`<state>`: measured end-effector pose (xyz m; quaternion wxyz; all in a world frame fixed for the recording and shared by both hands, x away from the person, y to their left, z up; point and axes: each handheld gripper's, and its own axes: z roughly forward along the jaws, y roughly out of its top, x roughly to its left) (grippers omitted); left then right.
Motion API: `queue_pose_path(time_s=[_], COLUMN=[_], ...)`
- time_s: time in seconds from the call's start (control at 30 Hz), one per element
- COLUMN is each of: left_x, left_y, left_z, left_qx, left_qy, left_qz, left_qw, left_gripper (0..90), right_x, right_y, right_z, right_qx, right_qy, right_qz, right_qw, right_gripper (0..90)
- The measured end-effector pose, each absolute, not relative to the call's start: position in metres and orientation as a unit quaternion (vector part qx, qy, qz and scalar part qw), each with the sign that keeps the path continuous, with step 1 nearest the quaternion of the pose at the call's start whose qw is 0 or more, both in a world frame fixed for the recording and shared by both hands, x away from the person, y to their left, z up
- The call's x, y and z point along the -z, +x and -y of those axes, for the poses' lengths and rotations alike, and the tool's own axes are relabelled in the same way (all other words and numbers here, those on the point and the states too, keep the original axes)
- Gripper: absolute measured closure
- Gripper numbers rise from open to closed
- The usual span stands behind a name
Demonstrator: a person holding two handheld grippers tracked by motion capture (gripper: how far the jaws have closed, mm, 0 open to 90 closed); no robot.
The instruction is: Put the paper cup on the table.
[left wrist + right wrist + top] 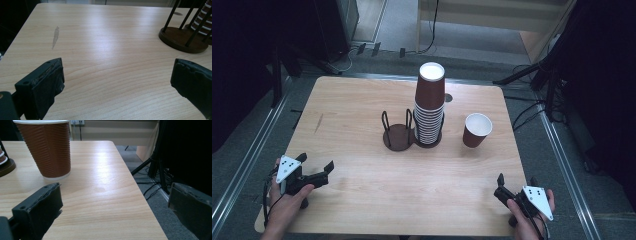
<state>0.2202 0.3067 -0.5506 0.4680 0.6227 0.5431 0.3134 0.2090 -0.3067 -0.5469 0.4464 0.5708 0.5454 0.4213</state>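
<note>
Nearest the high camera I have both hands at the table's near edge. My left hand (284,202) holds the left gripper (316,165) at the near left corner, jaws pointing across the table toward the middle and spread wide with nothing between them; the left gripper view confirms bare wood between the two black jaws. My right hand (527,215) holds the right gripper (516,181) at the near right corner, jaws aimed away from me. The right gripper view shows them far apart and empty too, the right jaw hanging out past the table's right edge.

The table (362,190) is pale wood. I note a grey smear (55,37) on the left side, well ahead of the left gripper.

Next out, right of centre, stands a single brown paper cup (476,130), upright, mouth open, white inside. In the right gripper view this cup (47,147) is ahead and to the left of the jaws, ribbed wall, apart from them. Nothing lies between the right gripper and the cup.

At mid-table sits a dark wooden cup holder (398,136) with thin black upright rods; its left bay is vacant. The right bay carries a tall stack of cups (430,102), turned upside down, white base uppermost. The single cup stands just right of the stack, not touching it.

Beyond the far edge: grey floor, cables and stand legs.
</note>
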Motion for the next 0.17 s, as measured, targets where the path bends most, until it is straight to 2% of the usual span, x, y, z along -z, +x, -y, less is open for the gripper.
queue_pose_path(time_s=[0.17], left_x=[0.5505], left_y=[0.2206], left_z=[-0.3057], left_qx=[-0.316], left_qy=[0.624], left_qz=[-0.545], left_qw=[0.463], left_gripper=[0.0], right_x=[0.5467], right_y=[0.2095], right_z=[0.3058], right_qx=[-0.416], right_qy=[0.572], right_qz=[-0.546], right_qw=[0.449], right_gripper=[0.0])
